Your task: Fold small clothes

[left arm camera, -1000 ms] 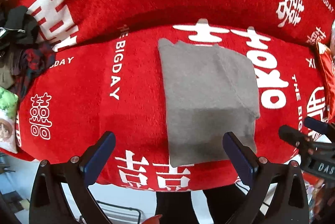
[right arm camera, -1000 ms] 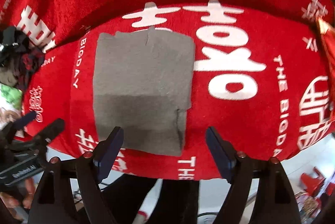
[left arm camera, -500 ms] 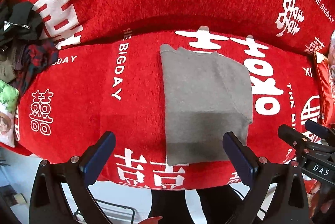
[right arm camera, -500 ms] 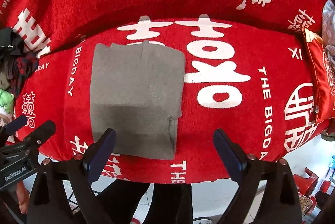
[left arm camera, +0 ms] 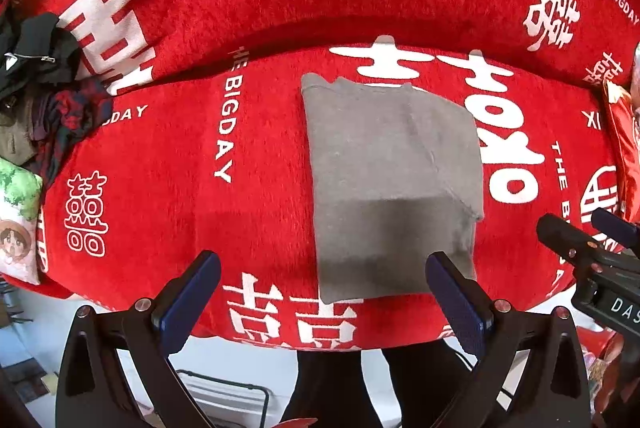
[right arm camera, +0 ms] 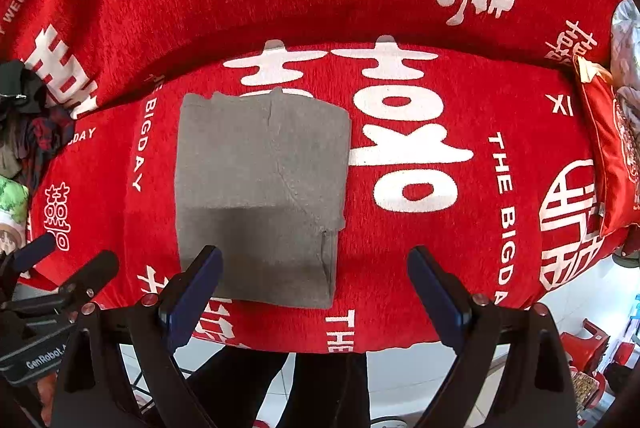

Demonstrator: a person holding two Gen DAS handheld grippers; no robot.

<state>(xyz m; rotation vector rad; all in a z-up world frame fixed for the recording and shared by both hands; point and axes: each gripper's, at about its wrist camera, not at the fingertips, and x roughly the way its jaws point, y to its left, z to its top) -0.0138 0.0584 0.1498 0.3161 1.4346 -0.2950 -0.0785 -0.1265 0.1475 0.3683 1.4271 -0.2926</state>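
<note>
Your left gripper (left arm camera: pixel 322 302) has two black, angular finger arms with triangular cut-outs, each tipped with a dark blue pad of fine-grained texture (left arm camera: pixel 456 302). Silver screw heads sit on the top of each arm, two per side. Your right gripper (right arm camera: pixel 316 294) is of the same build: black arms, blue pads (right arm camera: pixel 436 298), and reddish-toned screw heads near the pad mounts. In the left view, its black body carries white lettering reading "DAS", cut off at the edge. In the right view, the left unit's body shows white "GenRobot" lettering. Your legs appear below in dark trousers.
</note>
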